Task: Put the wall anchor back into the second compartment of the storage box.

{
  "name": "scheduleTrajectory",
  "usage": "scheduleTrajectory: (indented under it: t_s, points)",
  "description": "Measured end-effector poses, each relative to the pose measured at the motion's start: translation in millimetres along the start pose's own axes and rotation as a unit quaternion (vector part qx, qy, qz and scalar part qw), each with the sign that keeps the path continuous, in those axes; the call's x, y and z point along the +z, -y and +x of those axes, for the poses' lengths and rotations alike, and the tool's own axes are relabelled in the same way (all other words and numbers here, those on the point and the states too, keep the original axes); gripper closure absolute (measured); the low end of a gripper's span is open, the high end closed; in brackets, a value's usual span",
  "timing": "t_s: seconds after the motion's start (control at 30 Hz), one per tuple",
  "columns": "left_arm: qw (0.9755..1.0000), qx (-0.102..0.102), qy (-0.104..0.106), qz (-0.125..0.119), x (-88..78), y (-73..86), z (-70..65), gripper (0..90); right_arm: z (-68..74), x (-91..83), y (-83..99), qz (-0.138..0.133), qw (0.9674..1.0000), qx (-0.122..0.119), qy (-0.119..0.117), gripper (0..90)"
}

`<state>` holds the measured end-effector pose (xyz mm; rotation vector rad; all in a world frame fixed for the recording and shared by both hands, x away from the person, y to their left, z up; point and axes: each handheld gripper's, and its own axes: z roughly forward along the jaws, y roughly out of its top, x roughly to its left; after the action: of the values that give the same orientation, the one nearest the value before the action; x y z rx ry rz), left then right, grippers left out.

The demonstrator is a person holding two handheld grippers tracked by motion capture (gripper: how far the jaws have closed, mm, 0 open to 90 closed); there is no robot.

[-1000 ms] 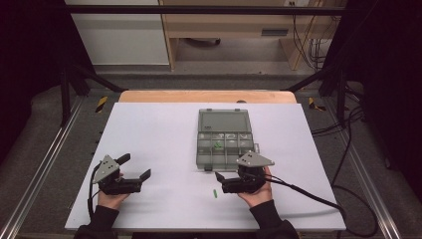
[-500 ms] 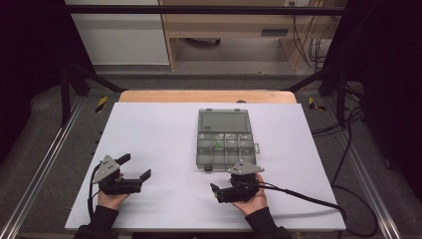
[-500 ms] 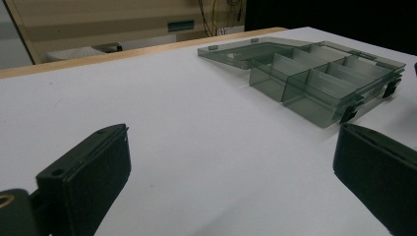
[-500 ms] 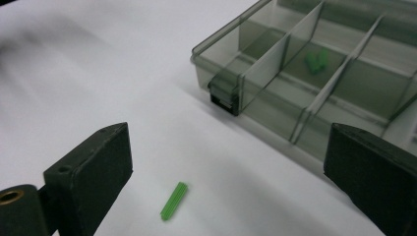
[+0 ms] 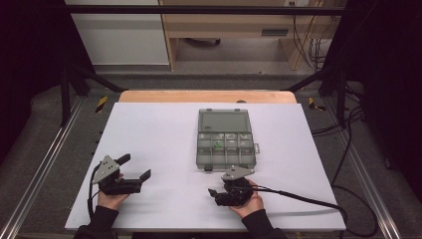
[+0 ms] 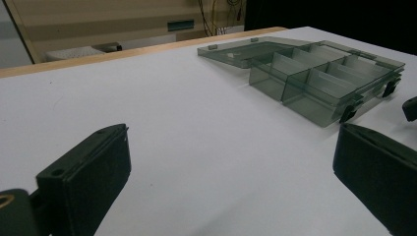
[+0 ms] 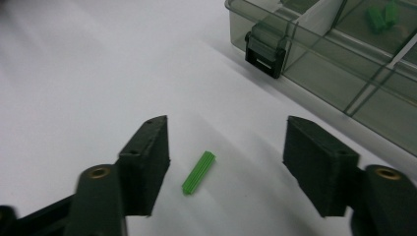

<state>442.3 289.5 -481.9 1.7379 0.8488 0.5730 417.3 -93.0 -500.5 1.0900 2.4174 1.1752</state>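
With my right gripper [image 7: 226, 167] wide open and empty around the green plug [image 7: 198, 172] lying on the white surface [image 5: 159, 134], I'd drop squarely before closing, left gripper [image 5: 135, 167] idle, open, compartment box [image 5: 224, 139] beyond.

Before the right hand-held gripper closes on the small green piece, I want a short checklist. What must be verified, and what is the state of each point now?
1. Right hand-held gripper open: ok, jaws stand wide apart.
2. Green plug lies between the jaws: ok, nearer the left jaw in the right gripper view, touching neither.
3. Plug lies flat on the white table: ok.
4. Organizer box open, lid folded back: ok.
5. Room in the compartments: ok; one compartment holds green pieces, several look empty.
6. Left hand-held gripper out of the way: ok, open, far from the box.
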Motion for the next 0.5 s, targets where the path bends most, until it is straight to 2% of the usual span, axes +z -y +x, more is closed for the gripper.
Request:
scheduleTrajectory:
  t_s: [0.27,0.5]
  points:
    - [1.0,0.0,0.0,0.0,0.0,0.1,0.0,0.6,0.9,0.9,1.1,0.016,0.9997,-0.007,-0.014,58.4]
    - [1.0,0.0,0.0,0.001,-0.2,0.1,0.1,0.6,1.2,3.7,2.8,0.029,0.9993,-0.011,-0.02,68.6]
